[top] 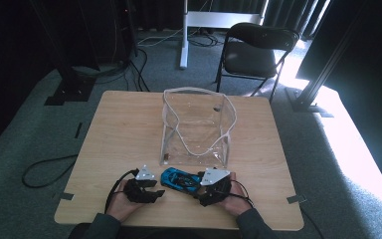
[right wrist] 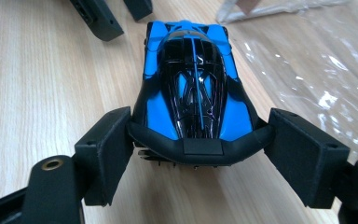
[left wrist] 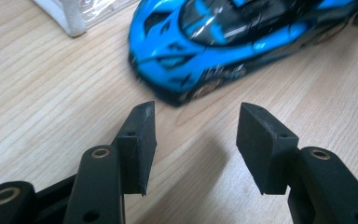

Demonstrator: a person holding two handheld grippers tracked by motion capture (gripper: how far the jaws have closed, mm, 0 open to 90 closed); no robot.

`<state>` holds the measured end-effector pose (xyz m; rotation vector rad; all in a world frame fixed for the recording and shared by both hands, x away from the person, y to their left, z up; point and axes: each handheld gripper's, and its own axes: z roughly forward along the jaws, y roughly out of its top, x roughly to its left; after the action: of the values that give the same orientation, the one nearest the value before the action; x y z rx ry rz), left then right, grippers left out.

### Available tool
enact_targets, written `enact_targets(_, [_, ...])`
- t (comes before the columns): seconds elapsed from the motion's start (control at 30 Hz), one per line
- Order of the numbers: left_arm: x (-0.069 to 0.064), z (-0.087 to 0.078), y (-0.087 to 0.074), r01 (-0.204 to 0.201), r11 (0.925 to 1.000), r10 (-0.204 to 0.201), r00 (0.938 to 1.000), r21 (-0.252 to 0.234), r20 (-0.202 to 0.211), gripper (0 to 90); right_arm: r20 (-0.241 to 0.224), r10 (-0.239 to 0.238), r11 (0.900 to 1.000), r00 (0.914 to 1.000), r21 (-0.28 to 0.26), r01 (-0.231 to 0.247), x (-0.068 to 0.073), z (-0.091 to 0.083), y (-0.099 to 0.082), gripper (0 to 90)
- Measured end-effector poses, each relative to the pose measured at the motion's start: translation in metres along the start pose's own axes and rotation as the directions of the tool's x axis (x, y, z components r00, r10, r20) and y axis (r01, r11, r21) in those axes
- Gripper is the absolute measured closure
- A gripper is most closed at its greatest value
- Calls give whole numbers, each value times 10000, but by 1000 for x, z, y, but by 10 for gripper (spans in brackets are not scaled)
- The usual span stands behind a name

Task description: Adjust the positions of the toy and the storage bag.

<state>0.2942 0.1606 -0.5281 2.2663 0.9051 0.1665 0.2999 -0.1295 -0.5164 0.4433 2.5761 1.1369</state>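
A blue and black toy car lies on the wooden table near its front edge, between my two grippers. In the right gripper view my right gripper has its pads pressed against both ends of the car's rear wing. My left gripper is open with nothing between its jaws, its tips a short way from the car's nose. In the high view the left gripper sits left of the car and the right gripper just right of it.
A clear plastic bag with white trim stands open mid-table, just behind the car; its corner and its side lie close by. A folding chair stands beyond the table. Bare wood lies to the left.
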Motion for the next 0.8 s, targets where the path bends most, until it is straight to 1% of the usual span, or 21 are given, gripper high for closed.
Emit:
enact_targets(0.13, [-1,6,5,-118,9999,118,9999,46,34,480,257,226,9997,9994,-8,-226,-5,-11,-7,238])
enact_targets(0.23, [0,10,9,-149,9999,148,9999,46,72,478,130,420,9991,9990,-37,-420,-12,-20,-14,239])
enact_targets(0.3, [0,13,13,-147,9999,147,9998,-3,94,478,68,418,9991,9991,25,-418,-17,-24,-18,239])
enact_targets(0.43, [-1,20,18,-237,9997,239,9996,-99,123,477,214,495,9987,9985,120,-498,-22,-33,-24,239])
enact_targets(0.53, [-1,24,21,-394,9990,396,9992,-234,100,473,180,551,9983,9983,158,-554,-24,-39,-30,239])
enact_targets(0.57, [-1,26,21,-516,9981,518,9986,-332,44,464,169,601,9980,9980,184,-604,-25,-41,-32,239])
enact_targets(0.6, [0,27,21,-704,9966,698,9975,-435,-143,455,167,666,9975,9976,216,-669,-25,-43,-35,238])
enact_targets(0.63, [0,28,21,-769,9960,759,9968,-462,-236,454,222,635,9975,9977,296,-641,-26,-45,-38,239])
enact_targets(0.73, [4,30,22,-891,9944,864,9951,-568,-489,438,262,737,9967,9969,334,-745,-27,-49,-45,238])
enact_targets(0.8, [8,30,22,-843,9944,807,9951,-640,-565,436,364,819,9960,9960,334,-831,-29,-52,-49,238])
